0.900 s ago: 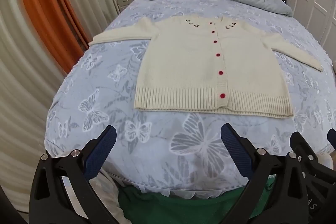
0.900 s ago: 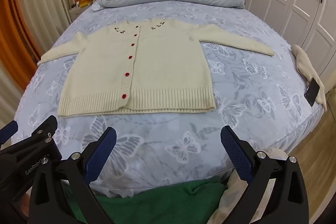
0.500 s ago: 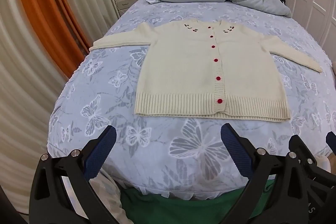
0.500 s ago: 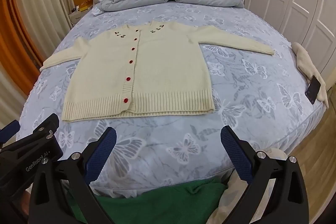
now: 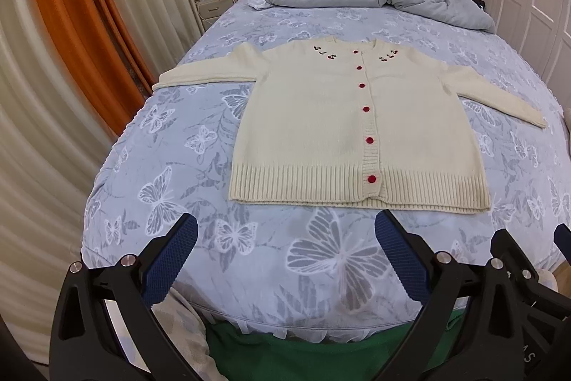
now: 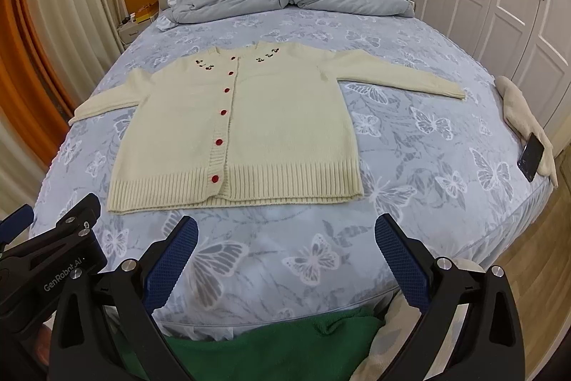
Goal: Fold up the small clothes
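Now both cameras tilt lower than a second ago; cardigan (image 5: 357, 131) sits further up frame, more near bed (image 5: 160, 166) edge showing. No fold begun. Cardigan flat, buttoned, sleeves spread, hem toward grippers. Left gripper (image 5: 285, 259) released, empty, short of hem. Right gripper (image 6: 285, 259) likewise spread wide, empty, apart from hem. Approach step ahead.

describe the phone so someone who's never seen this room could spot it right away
Start at the big bed with the blue butterfly sheet and go to its right edge, the side nearest the white wardrobe doors. A cream cloth lies along that edge, and the phone rests at its near end. It is the only dark, flat, glossy rectangle there, unlike the soft pale fabrics around it.
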